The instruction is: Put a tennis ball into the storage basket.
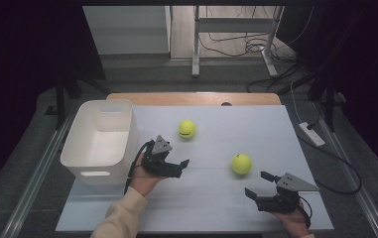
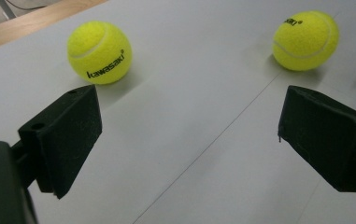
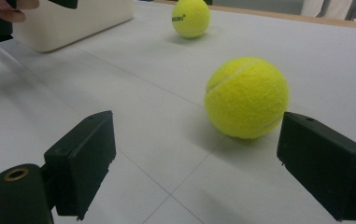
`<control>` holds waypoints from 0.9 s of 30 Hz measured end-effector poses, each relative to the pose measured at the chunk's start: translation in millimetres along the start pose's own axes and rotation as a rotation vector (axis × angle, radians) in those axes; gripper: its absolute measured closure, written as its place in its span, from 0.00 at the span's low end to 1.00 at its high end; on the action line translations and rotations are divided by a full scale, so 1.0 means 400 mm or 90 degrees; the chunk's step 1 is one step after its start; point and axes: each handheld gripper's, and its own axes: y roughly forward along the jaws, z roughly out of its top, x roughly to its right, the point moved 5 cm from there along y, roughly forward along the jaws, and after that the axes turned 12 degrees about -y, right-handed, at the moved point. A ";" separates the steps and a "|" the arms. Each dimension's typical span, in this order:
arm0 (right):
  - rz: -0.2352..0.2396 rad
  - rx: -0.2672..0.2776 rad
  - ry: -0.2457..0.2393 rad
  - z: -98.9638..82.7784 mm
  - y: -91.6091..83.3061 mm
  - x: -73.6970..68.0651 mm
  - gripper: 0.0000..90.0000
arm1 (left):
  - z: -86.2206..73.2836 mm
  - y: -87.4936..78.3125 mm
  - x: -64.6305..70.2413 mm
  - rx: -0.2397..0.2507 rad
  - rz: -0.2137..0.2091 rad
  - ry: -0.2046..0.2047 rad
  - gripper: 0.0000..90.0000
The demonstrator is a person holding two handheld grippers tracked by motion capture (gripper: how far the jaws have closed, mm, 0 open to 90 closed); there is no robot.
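Two yellow tennis balls lie on the white mat (image 1: 211, 198). The far ball (image 1: 187, 129) sits near the mat's middle back, and the near ball (image 1: 241, 163) lies to the right. My left gripper (image 1: 180, 167) stands open beside the bin, pointing right; ahead of its gripper (image 2: 189, 135) are the far ball (image 2: 99, 52) and the near ball (image 2: 305, 40), both well beyond the jaws. My right gripper (image 1: 257, 183) is open at the front right. Its gripper (image 3: 194, 163) faces the near ball (image 3: 246, 97), which lies just past the jaw tips, untouched.
A white plastic bin (image 1: 99, 141) stands at the mat's left edge, seen also as a bin (image 3: 68, 23) in the right gripper view. The far ball (image 3: 191, 17) lies beyond it. A wooden table edge (image 1: 191, 98) runs along the back; cables lie on the floor.
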 end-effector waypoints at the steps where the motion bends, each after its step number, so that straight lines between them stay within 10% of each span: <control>1: 0.000 0.000 0.000 0.000 0.000 0.000 0.13 | 0.002 0.001 0.000 -0.002 0.002 0.000 0.08; 27: -0.001 -0.003 0.000 -0.001 0.001 0.000 0.13 | 0.056 0.028 -0.019 -0.017 0.016 0.002 0.07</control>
